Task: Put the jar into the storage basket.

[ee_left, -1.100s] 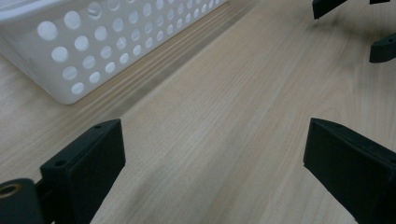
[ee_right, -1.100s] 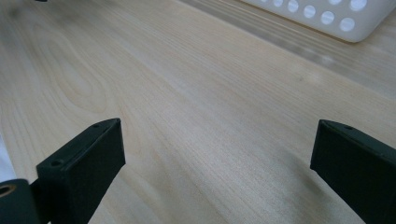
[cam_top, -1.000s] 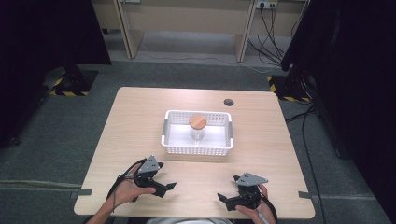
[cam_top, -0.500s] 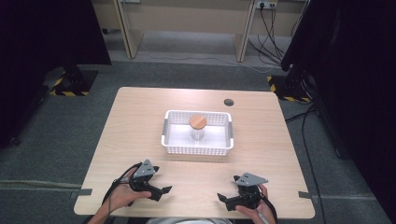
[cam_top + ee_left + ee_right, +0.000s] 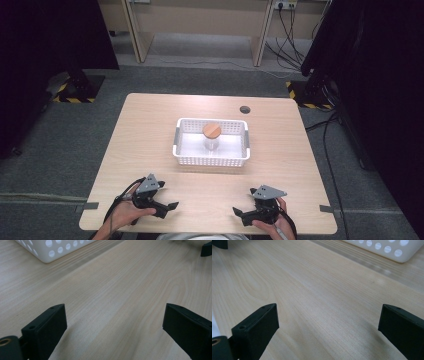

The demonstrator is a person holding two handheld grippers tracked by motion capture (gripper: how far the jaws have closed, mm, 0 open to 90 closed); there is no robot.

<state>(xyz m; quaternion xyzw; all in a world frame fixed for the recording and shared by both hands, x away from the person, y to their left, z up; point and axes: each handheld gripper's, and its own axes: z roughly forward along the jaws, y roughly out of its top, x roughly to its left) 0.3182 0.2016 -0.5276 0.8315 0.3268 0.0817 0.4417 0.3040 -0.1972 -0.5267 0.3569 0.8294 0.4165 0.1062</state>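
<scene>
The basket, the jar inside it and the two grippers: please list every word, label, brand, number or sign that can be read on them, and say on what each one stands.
There is none to read. The white basket, the jar with its wooden lid, the left gripper, the right gripper and the table carry no legible text, label or number. The black-and-yellow stripes on the floor are a pattern, not writing.

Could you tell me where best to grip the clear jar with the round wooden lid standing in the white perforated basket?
Probably from above. The clear jar with the round wooden lid stands upright mid-basket, and the white perforated basket walls block a low sideways approach. Lower an open gripper and close it across the lid's rim or the glass just beneath.
</scene>
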